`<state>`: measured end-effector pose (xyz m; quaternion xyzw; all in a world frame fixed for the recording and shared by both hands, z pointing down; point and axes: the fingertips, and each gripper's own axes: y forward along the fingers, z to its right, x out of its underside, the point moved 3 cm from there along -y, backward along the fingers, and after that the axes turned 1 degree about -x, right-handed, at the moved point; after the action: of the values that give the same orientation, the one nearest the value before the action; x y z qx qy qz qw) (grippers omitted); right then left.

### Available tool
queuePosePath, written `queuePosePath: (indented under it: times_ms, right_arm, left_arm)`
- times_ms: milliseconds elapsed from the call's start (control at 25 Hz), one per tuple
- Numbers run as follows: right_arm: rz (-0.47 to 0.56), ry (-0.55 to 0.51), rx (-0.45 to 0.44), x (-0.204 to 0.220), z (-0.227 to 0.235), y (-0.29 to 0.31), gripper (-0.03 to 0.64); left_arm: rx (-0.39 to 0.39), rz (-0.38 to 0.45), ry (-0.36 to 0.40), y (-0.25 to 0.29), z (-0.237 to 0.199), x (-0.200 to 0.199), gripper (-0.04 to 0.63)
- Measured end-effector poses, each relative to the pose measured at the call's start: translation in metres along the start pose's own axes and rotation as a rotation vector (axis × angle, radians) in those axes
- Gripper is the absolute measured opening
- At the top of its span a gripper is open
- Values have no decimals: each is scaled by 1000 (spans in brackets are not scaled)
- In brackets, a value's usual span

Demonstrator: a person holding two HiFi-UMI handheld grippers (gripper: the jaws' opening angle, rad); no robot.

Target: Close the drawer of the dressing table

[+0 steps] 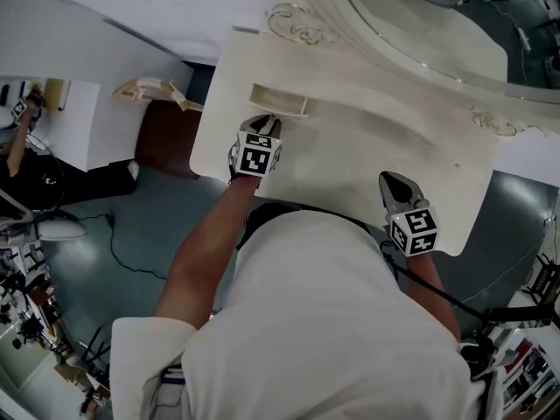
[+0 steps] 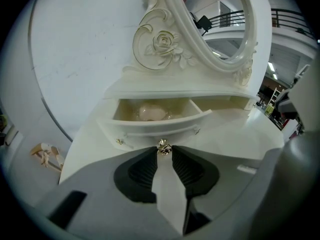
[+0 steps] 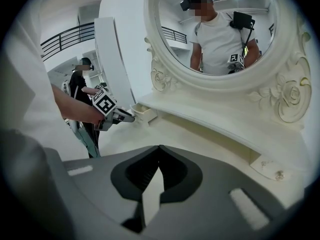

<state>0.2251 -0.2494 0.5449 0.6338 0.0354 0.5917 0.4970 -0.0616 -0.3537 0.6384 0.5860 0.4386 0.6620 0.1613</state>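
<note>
The cream dressing table (image 1: 350, 178) has a small drawer (image 1: 278, 101) under its mirror shelf, and the drawer stands pulled out. In the left gripper view the open drawer (image 2: 155, 125) shows a pale pink thing (image 2: 151, 112) inside and a gold knob (image 2: 164, 147) on its front. My left gripper (image 2: 164, 149) is shut on that knob, its fingertips on either side of it. The head view shows the left gripper (image 1: 265, 122) at the drawer front. My right gripper (image 1: 389, 180) hovers over the tabletop's right side, jaws shut (image 3: 159, 148) and empty.
An oval mirror (image 1: 420, 24) in a carved frame rises behind the shelf. A second small drawer front (image 3: 272, 168) at the right is closed. A brown seat (image 1: 166, 138) stands left of the table. Another person (image 3: 80, 86) stands in the background.
</note>
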Motion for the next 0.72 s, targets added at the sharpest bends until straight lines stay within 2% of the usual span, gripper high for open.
queuePosePath:
  times_ms: [160, 400, 720]
  right_arm:
    - [-3, 5, -6, 0, 2, 3, 2]
    - [-7, 17, -4, -2, 6, 8, 2]
    - [-15, 38, 9, 1, 17, 7, 2]
  left_arm:
    - [-3, -15, 7, 3, -1, -1, 97]
    - [4, 7, 35, 10, -4, -15, 97]
    - [-2, -12, 30, 21, -7, -23, 95]
